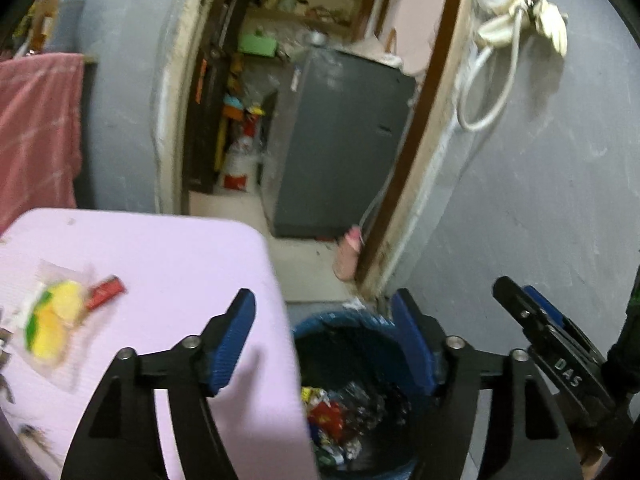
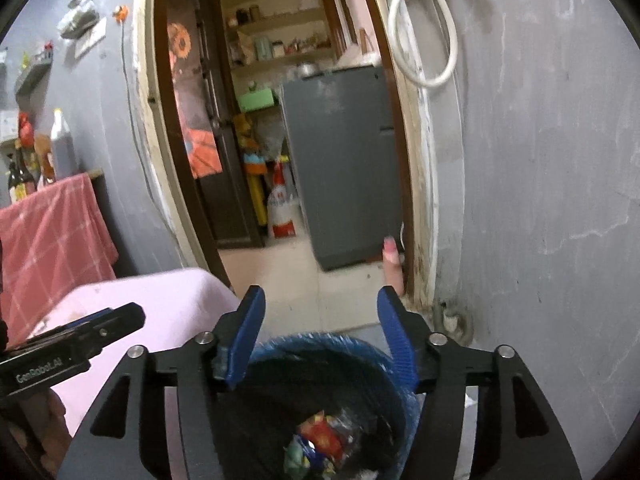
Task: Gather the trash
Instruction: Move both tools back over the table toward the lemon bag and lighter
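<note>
A blue bin with a black liner stands on the floor beside the pink table. Crumpled wrappers lie at its bottom. My left gripper hangs open over the gap between the table edge and the bin, with nothing between its blue pads. My right gripper is open above the bin, also empty. Each gripper shows at the side of the other's view: the right gripper and the left gripper. A yellow-green wrapper and a red wrapper lie on the table at the left.
A grey wall rises close on the right, with a white cable loop hanging on it. Ahead, a doorway opens onto a grey fridge and shelves. A pink checked cloth hangs at the left behind the table.
</note>
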